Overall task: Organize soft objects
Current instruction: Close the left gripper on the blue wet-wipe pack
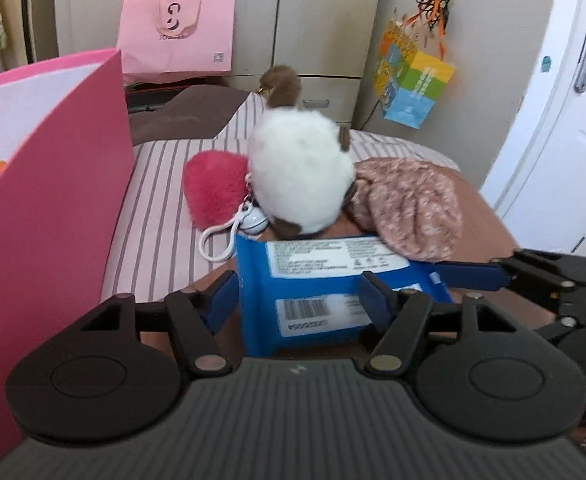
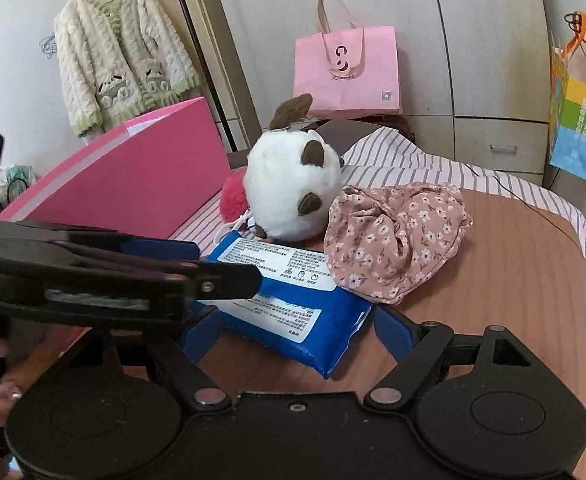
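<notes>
I see a pale pink paper shopping bag point(image 2: 347, 74) against beige wardrobe doors point(image 2: 489, 40), a cream knitted cardigan point(image 2: 117, 52) hanging, a multicoloured gift bag point(image 1: 415, 84), a white door point(image 1: 565, 120)

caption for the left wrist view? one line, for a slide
Left gripper pinching the blue wipes pack on the bed, white plush and floral cloth behind it.

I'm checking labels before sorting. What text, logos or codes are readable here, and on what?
Blue pack: barcode with a number beneath, upside down and too blurred to quote; white label print too small to read.
Pink bag: face-like logo; the word below is blurred; QR code unreadable.
Colourful bag: characters too blurred.
</notes>
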`<action>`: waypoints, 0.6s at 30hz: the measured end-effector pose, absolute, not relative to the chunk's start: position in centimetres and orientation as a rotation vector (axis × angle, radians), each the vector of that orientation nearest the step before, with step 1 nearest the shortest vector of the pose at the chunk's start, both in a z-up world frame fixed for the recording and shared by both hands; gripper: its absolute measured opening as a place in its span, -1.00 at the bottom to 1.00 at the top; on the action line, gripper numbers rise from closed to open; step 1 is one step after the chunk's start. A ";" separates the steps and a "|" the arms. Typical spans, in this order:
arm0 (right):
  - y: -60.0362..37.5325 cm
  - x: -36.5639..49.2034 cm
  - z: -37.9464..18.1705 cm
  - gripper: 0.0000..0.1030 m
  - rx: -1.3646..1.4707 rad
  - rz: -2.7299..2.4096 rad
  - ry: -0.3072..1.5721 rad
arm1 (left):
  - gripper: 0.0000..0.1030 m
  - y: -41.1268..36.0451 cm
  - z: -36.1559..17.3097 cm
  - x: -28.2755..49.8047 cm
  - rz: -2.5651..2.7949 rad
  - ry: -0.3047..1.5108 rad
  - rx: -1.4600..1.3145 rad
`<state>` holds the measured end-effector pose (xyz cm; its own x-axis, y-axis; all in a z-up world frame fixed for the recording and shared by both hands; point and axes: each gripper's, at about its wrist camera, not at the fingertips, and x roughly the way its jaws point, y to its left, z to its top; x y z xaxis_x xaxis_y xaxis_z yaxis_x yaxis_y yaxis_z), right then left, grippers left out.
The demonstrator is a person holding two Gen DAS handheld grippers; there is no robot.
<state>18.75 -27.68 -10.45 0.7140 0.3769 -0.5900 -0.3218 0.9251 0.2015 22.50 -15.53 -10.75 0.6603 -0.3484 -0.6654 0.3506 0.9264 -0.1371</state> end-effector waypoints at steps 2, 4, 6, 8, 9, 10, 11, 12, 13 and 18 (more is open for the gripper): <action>-26.9 18.3 -10.4 0.40 0.037 0.329 0.673 | 0.15 -14.8 -11.2 22.4 -0.417 0.745 -0.068; -26.2 17.7 -10.3 0.29 0.019 0.296 0.669 | 0.08 -14.3 -11.6 22.5 -0.423 0.746 -0.094; -25.0 17.1 -10.6 0.27 -0.048 0.277 0.652 | 0.02 -14.3 -11.7 22.6 -0.430 0.745 -0.088; -24.7 16.9 -10.8 0.23 -0.056 0.269 0.636 | -0.03 -14.4 -11.7 22.6 -0.438 0.749 -0.078; -24.8 16.9 -10.8 0.21 -0.045 0.270 0.634 | -0.05 -14.5 -11.8 22.6 -0.441 0.751 -0.073; -24.9 16.9 -10.7 0.18 -0.041 0.271 0.633 | -0.07 -14.6 -11.8 22.6 -0.440 0.751 -0.069; -24.8 16.8 -10.7 0.16 -0.041 0.271 0.633 | -0.07 -14.7 -11.8 22.4 -0.440 0.749 -0.066; -24.6 16.9 -10.6 0.16 -0.053 0.266 0.637 | -0.07 -14.5 -11.9 22.3 -0.456 0.750 -0.089; -24.3 17.1 -10.5 0.16 -0.071 0.261 0.645 | -0.07 -14.1 -12.0 22.2 -0.468 0.746 -0.118; -23.8 17.2 -10.2 0.16 -0.072 0.245 0.665 | -0.07 -14.0 -11.7 22.5 -0.499 0.772 -0.115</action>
<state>17.24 -23.75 -10.18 0.7595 0.2022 -0.6183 -0.2482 0.9686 0.0120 22.52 -13.98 -11.71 0.6068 -0.4716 -0.6398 0.3888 0.8782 -0.2785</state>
